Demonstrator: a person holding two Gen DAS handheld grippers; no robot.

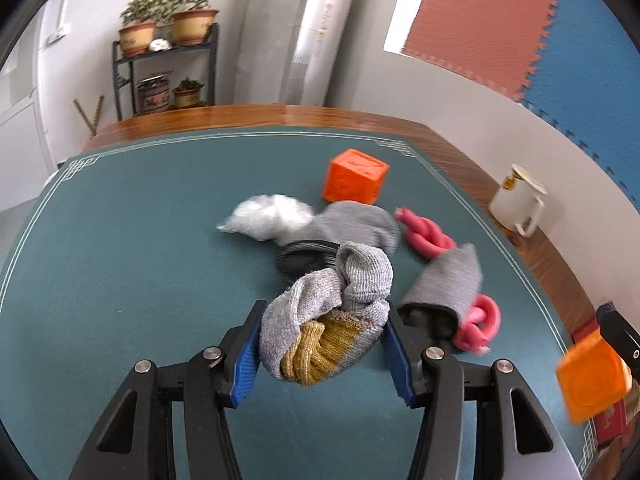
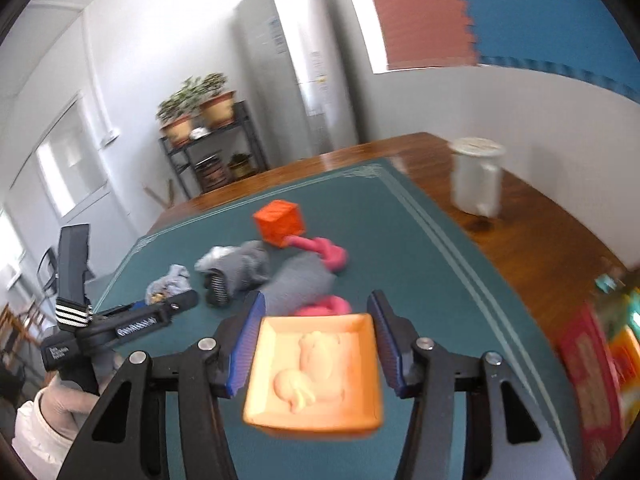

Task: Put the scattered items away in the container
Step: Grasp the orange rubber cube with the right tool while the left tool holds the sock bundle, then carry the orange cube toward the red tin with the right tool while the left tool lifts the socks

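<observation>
My left gripper (image 1: 322, 342) is shut on a grey and yellow sock bundle (image 1: 326, 320), held above the green table mat (image 1: 120, 260). My right gripper (image 2: 316, 344) is shut on an orange toy block (image 2: 316, 372) with a raised figure on its face; the block also shows at the right edge of the left wrist view (image 1: 592, 376). On the mat lie another orange cube (image 1: 354, 176), a white plastic wad (image 1: 266, 216), a grey sock (image 1: 356, 222), a black brush (image 1: 302, 258), a second grey sock (image 1: 446, 284) and pink twisted ropes (image 1: 424, 234).
A white mug (image 1: 518, 200) stands on the wooden table edge at the right. A red box with colourful items (image 2: 592, 372) sits at the far right. A plant shelf (image 1: 164, 68) and a white appliance (image 1: 304, 28) stand behind the table.
</observation>
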